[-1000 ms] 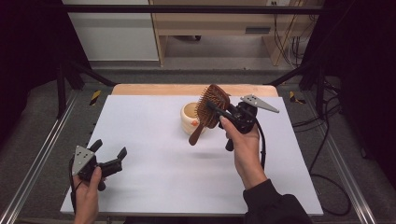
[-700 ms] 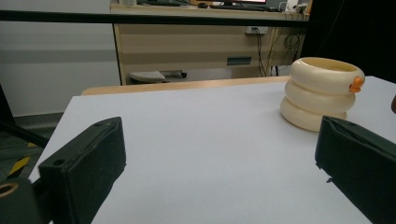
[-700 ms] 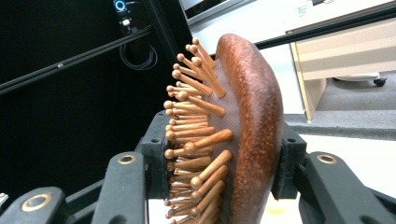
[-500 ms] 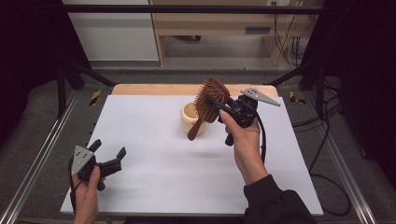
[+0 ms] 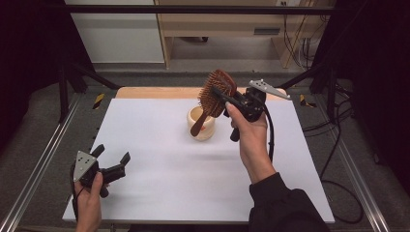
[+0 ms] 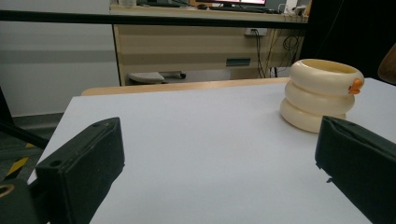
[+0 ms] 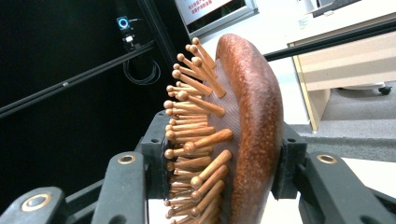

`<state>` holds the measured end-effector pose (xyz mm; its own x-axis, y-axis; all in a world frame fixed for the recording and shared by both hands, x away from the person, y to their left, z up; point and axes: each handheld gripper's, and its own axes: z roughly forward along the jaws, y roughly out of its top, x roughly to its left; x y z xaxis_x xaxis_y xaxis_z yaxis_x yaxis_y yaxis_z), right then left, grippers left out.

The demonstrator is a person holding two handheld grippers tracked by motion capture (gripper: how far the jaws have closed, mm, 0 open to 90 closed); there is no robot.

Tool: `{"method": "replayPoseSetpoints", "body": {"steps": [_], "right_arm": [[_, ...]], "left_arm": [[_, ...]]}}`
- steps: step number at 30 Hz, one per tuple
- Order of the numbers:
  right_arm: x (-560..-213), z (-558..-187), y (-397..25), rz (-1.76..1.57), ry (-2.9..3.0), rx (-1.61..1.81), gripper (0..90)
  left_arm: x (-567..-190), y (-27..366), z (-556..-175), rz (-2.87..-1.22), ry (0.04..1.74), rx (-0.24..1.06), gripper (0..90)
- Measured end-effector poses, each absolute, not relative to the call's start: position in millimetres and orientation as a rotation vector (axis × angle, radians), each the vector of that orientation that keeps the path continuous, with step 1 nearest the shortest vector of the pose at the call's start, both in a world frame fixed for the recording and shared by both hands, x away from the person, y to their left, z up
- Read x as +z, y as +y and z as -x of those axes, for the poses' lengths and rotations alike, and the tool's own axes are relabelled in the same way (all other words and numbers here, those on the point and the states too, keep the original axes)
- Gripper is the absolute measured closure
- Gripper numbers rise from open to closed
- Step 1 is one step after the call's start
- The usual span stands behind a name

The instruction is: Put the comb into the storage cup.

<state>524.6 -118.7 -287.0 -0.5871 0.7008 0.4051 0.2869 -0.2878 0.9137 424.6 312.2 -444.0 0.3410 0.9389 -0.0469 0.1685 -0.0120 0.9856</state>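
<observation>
A brown wooden hairbrush (image 5: 216,93) with peg bristles hangs above a cream ribbed cup (image 5: 201,123) at the table's far middle, its handle pointing down over the cup's mouth. My right gripper (image 5: 223,95) is shut on the brush head; in the right gripper view the jaws press the hairbrush (image 7: 243,130) from both sides. Low at the near left of the white table (image 5: 159,169), my left gripper (image 5: 112,158) stands open with nothing in it. From the left gripper view the cup (image 6: 322,94) sits ahead to the right, with a small orange mark on its side.
A wooden strip (image 5: 154,92) runs along the table's far edge. Metal frame rails (image 5: 38,164) flank the table. A light cabinet (image 5: 212,24) and cables (image 5: 300,43) lie on the floor beyond.
My right gripper has lifted the hairbrush up and tilted it more upright over the cup. The left gripper has stayed put.
</observation>
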Motion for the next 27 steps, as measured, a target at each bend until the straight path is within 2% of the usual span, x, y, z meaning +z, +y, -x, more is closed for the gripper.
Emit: {"method": "replayPoseSetpoints", "body": {"steps": [27], "right_arm": [[-251.1, -569.5, -102.6, -1.251, 1.608, 1.917, 51.8]], "left_arm": [[-443.8, 316.1, -425.2, -1.452, 1.071, 0.857, 1.4]]}}
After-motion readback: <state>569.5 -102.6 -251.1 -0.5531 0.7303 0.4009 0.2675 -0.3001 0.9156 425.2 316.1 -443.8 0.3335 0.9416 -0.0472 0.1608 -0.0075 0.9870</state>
